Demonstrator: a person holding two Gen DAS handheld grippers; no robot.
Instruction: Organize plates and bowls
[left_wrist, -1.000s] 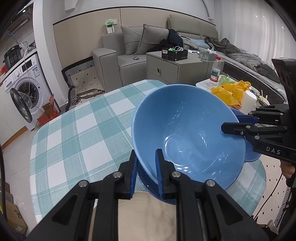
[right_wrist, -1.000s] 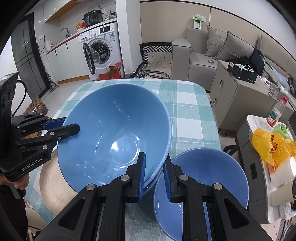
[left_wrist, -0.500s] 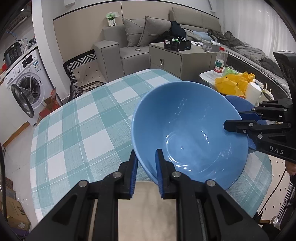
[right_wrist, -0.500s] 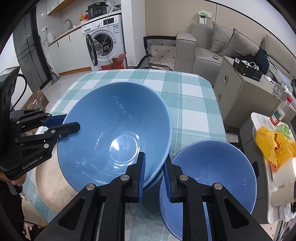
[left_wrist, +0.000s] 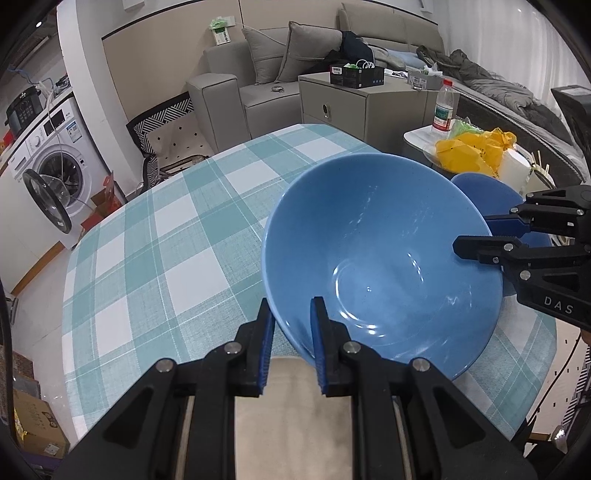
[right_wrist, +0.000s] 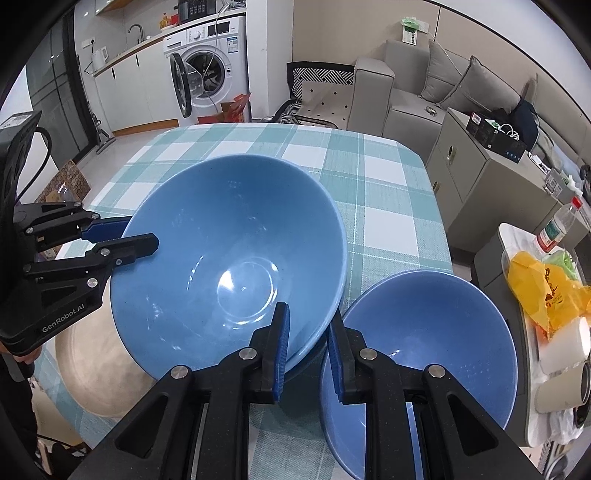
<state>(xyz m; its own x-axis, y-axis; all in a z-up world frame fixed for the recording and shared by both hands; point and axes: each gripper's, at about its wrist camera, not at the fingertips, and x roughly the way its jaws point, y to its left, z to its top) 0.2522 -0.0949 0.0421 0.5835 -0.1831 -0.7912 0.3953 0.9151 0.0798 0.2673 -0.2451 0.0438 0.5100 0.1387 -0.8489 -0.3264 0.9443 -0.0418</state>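
Left hand-held gripper (left_wrist: 291, 325) angled down, right hand-held gripper (right_wrist: 308, 332) likewise, both clamped on large blue bowl (right_wrist: 229, 258) rim

Ahead of you the teal-and-white checked tablecloth (right_wrist: 384, 192) lay bare to its far edge, so a gripper could pass freely there. Close in, the large glossy blue bowl (right_wrist: 229, 251) filled the middle, with a smaller blue bowl (right_wrist: 436, 332) just beside it on your right and a flat beige plate (right_wrist: 96, 373) partly under it on your left. Past the right edge, a side table cluttered with a yellow plastic bag (right_wrist: 543, 295) and a clear water bottle (right_wrist: 557, 225) blocked that side.
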